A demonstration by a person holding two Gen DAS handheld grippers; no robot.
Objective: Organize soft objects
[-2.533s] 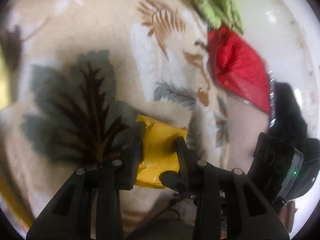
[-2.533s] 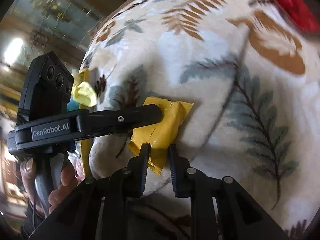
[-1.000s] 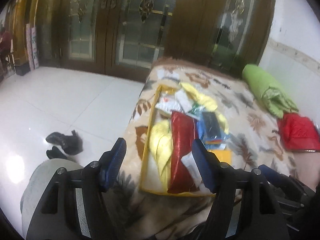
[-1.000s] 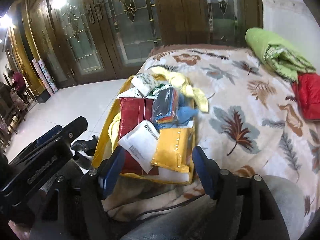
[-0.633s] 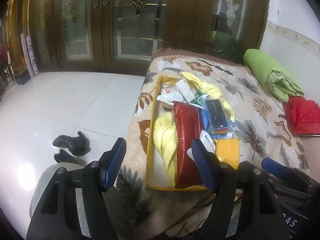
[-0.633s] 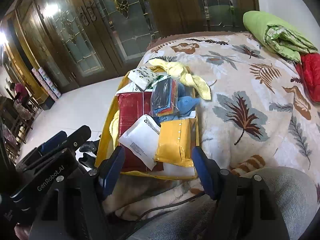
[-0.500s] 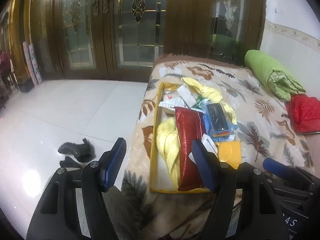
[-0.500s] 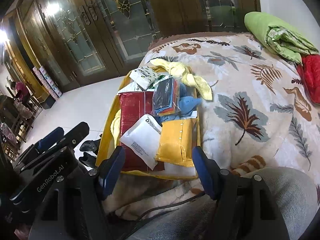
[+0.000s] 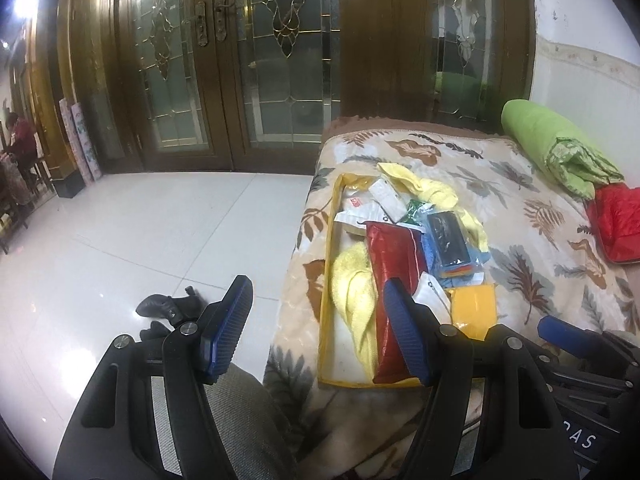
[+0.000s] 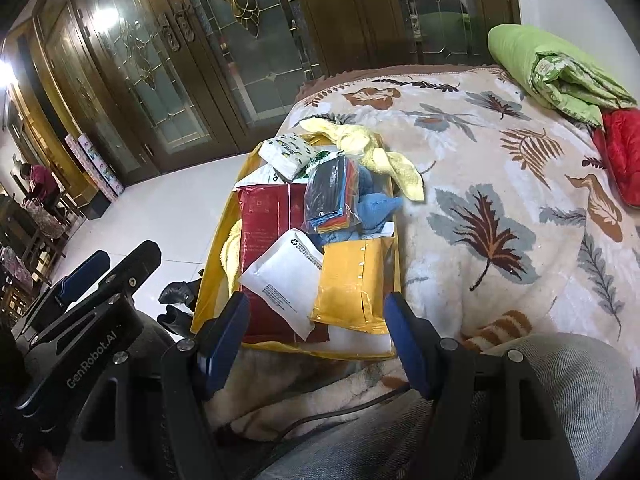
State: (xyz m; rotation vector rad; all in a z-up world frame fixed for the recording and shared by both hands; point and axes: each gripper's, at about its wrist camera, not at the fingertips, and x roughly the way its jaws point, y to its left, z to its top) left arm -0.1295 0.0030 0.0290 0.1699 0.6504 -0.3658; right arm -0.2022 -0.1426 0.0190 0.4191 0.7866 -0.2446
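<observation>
Left gripper: jaws spread wide, nothing between them, held above the person's knee and the near edge of the bed. Through its gap lie black shoes on the white tile floor.

Yellow-rimmed tray sits on the leaf-print blanket, at the bed's left edge. Contents, left to right: yellow towel along the left wall; red packet lengthwise; white mailer lying on the red packet; yellow padded envelope at the near right corner, just beside the mailer. Behind these, a clear bag of dark cloths, a blue cloth, and a pale yellow cloth hanging over the far right rim.

Right gripper: jaws likewise wide apart, empty, hovering short of the tray's near wall.

Far right: folded green quilt, red bag touching it.
</observation>
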